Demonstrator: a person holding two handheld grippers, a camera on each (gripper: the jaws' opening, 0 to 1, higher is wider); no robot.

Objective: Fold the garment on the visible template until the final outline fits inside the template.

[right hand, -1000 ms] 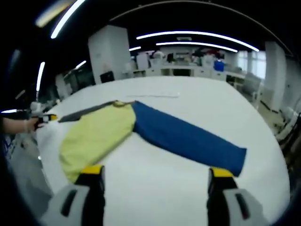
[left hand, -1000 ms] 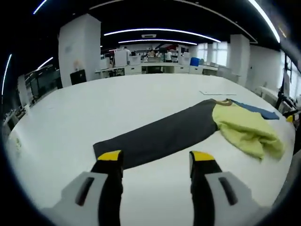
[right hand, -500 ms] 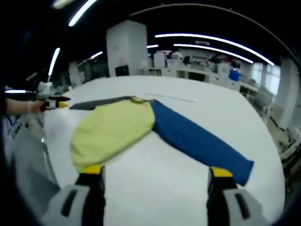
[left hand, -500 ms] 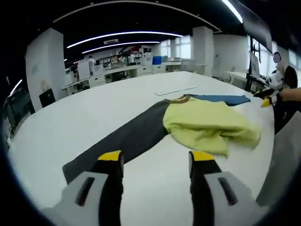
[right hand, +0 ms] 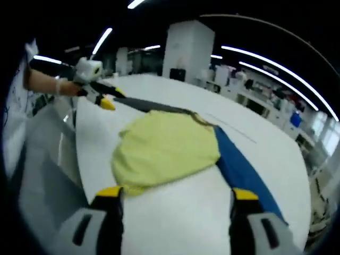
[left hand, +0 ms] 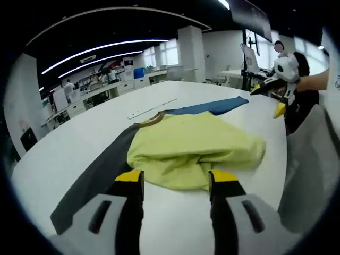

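Garment (left hand: 196, 146), yellow body bunched mid-tabletop (left hand: 79, 143) with grey sleeve and blue sleeve stretched along one long axis: your left gripper (left hand: 172, 180), wide open and empty, sits nearest its crumpled hem, your right gripper (right hand: 172, 194) likewise open, empty, just short.

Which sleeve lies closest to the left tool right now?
The dark grey sleeve, running down beside the left tool; the blue sleeve stretches away beyond the yellow-green body.

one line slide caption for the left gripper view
Open left tongs at the hem of a yellow-bodied shirt with grey and blue sleeves on a white table.
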